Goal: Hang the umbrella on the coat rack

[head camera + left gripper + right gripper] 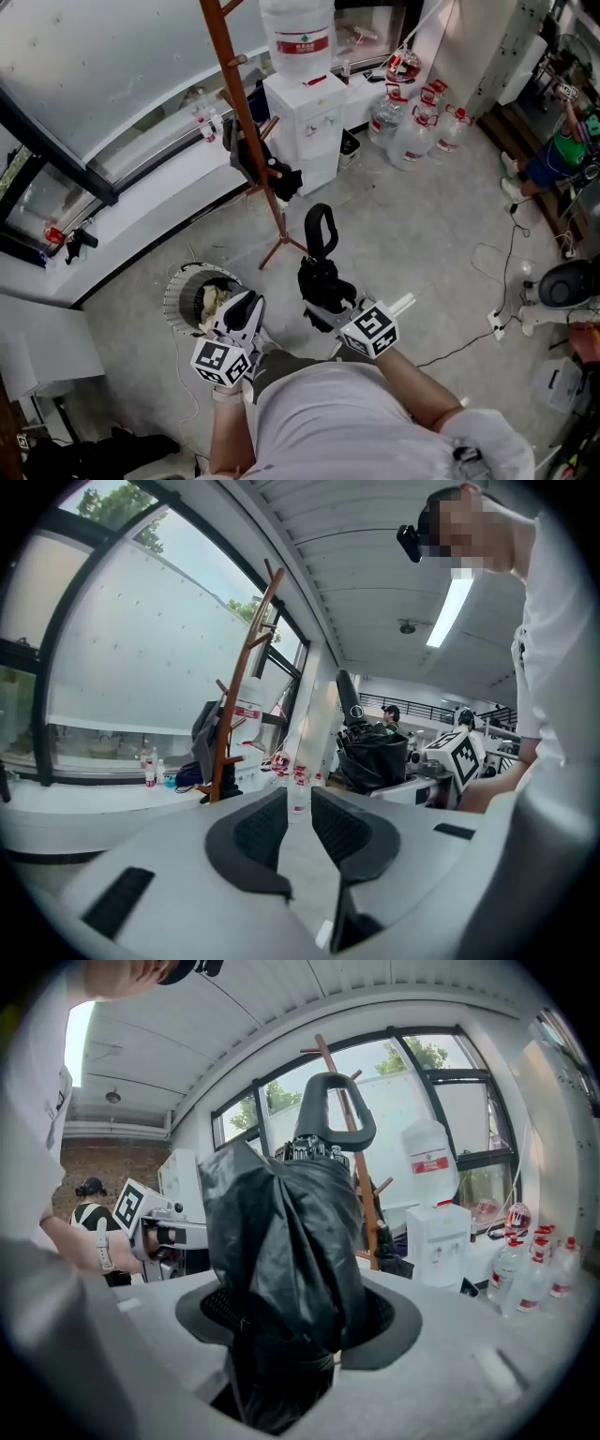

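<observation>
A folded black umbrella [321, 274] with a loop handle [320, 228] stands upright in my right gripper [328, 305], which is shut on its bundled fabric. In the right gripper view the umbrella [281, 1232] fills the space between the jaws of that gripper [300, 1321]. The brown wooden coat rack [246, 122] rises just beyond the handle, its feet on the floor. My left gripper [246, 307] hovers to the left of the umbrella. In its own view its jaws [300, 810] stand slightly apart with nothing between them, and the coat rack [239, 696] and the umbrella [370, 752] lie ahead.
A black bag [261, 157] hangs low on the rack. Behind it stand a white water dispenser [305, 117] and several water bottles [412, 131]. A round wire bin [199, 295] sits left of my left gripper. Cables and a power strip [495, 323] lie on the floor at right.
</observation>
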{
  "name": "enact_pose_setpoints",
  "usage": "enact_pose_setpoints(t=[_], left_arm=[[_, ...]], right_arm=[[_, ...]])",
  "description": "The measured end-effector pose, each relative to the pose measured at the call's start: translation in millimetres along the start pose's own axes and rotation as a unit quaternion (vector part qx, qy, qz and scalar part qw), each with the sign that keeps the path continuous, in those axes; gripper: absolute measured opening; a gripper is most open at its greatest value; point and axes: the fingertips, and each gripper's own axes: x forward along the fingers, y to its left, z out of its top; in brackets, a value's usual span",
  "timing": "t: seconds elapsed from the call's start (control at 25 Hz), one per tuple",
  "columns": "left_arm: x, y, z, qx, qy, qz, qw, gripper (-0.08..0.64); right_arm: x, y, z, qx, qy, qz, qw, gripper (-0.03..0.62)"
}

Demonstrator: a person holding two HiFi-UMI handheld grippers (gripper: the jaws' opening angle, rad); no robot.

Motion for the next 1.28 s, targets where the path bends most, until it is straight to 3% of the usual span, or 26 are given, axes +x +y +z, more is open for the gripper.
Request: enact_pose_setpoints(t=[0.52,0.92,1.28], left_arm=[[-58,186,38,-0.014,-0.027,0.019,0.9994,0.063],[-111,285,54,-0.003,-0.033,0.04,0.9986,0.063],[-136,341,76,-0.003,-0.06,0.078,0.9951,0.063]], right_arm=[[187,63,46,-0.024,0.029,0.033,0.999,0.273],[306,99,85,-0.046,0.024,0.046,0.998,0.273],[360,103,120,-0.071,0.017,0.059,0.996,0.273]])
